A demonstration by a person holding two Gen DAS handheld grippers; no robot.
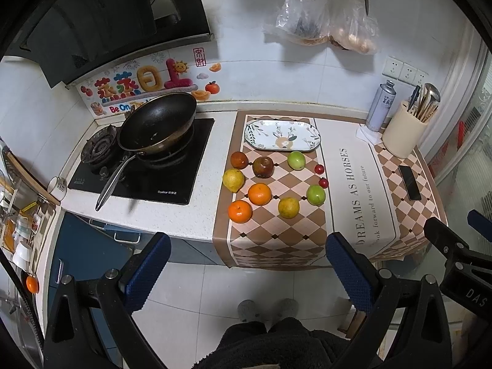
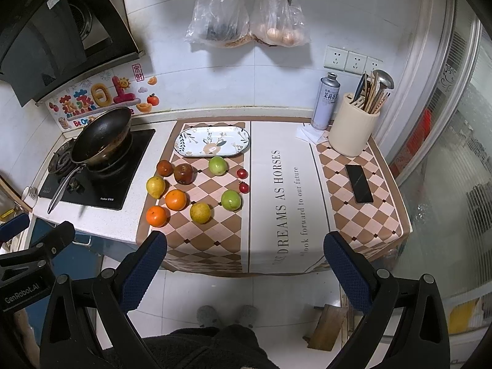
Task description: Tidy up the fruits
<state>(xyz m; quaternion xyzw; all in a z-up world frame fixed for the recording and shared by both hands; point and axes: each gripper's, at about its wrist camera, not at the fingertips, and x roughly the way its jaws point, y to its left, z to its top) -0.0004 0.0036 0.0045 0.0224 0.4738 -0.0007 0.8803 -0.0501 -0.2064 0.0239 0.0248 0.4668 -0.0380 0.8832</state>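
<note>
Both grippers, left gripper (image 1: pixel 249 264) and right gripper (image 2: pixel 246 264), are hovering off the table (image 2: pixel 283 203) edge with fingers spread wide, gripping nothing. The fruits (image 2: pixel 176 200) are lying loose on the checkered mat (image 2: pixel 212 233), well ahead of the fingers, just before the oval plate (image 2: pixel 184 149).

left gripper (image 1: pixel 249 264): black frame, silver screws | blue textured jaws | person: dark fleece, grey slippers (image 1: pixel 267 309)

Counted ahead of the grippers: two oranges (image 2: pixel 176 200), two yellow lemons (image 2: pixel 156 186), two green fruits (image 2: pixel 218 165), two dark red fruits (image 2: pixel 184 173), two cherry tomatoes (image 2: pixel 242 172), one plate (image 2: pixel 187 141), one pan (image 2: pixel 101 135), one phone (image 2: pixel 359 183), two hanging bags (image 2: pixel 218 15)
</note>
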